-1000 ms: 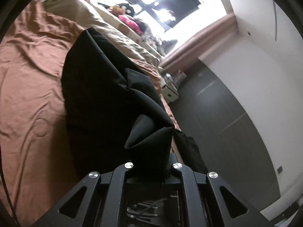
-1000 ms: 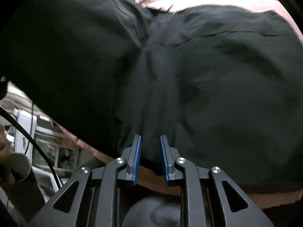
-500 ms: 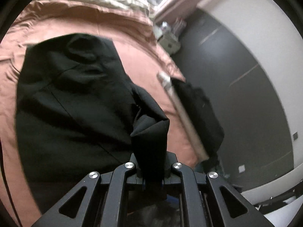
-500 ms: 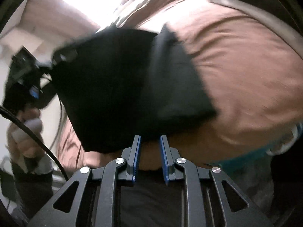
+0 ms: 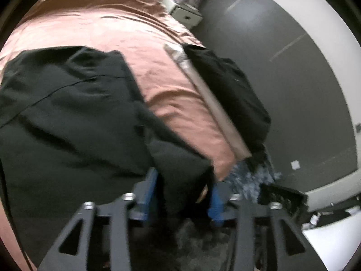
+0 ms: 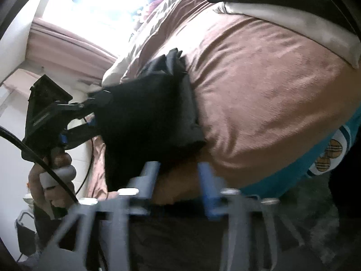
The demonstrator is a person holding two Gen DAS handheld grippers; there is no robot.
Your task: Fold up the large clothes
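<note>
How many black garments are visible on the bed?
2. The larger black garment lies spread on the brown sheet, nearest the camera. The second black garment hangs over that sheet's right edge. Others may be hidden.

black garment (image 5: 67, 117), rust-brown bedsheet (image 5: 101, 24)

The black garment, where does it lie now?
In the left wrist view the black garment lies on the left side of the brown bed cover, its near corner between the open left gripper fingers.
</note>
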